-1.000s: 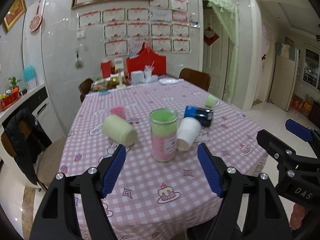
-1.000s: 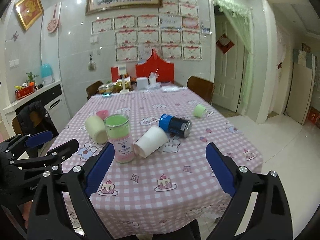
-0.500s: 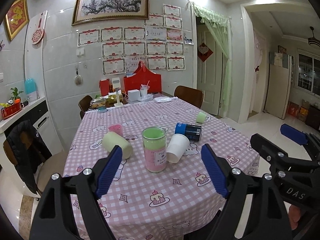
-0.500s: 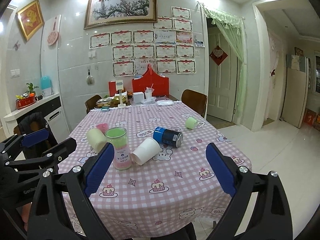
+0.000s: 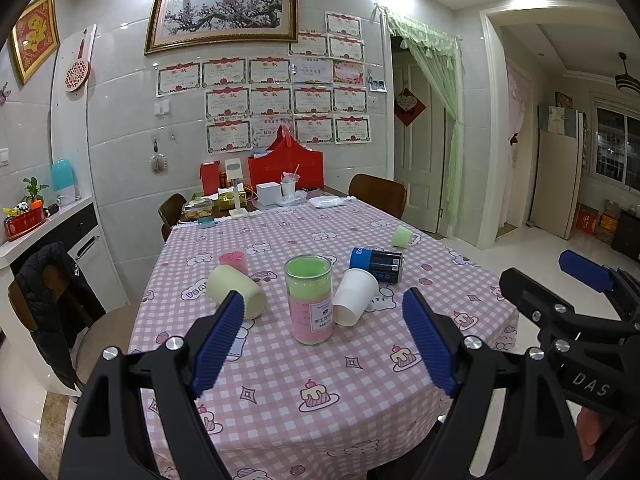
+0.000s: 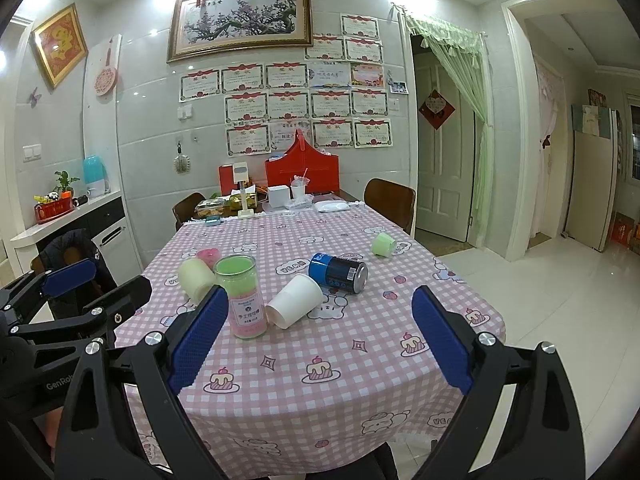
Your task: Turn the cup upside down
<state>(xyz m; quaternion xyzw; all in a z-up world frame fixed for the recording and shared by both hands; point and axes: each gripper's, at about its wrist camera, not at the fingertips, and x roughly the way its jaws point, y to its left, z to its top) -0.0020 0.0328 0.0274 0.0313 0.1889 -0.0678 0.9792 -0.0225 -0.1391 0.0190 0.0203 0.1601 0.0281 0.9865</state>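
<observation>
The white paper cup (image 6: 295, 300) lies on its side, mouth toward us, ahead of our right gripper (image 6: 316, 344). Both it and our left gripper (image 5: 324, 344) gape wide, empty, well back.

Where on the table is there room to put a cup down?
The near strip of tablecloth, in front of the jar and white paper cup, is bare. It is crowded around the jar, where the cream cup and blue can cluster.

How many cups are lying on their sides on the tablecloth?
3. A white paper cup beside the upright jar, a cream cup left of that jar, and a small green cup near the right edge. None looks hidden.
</observation>
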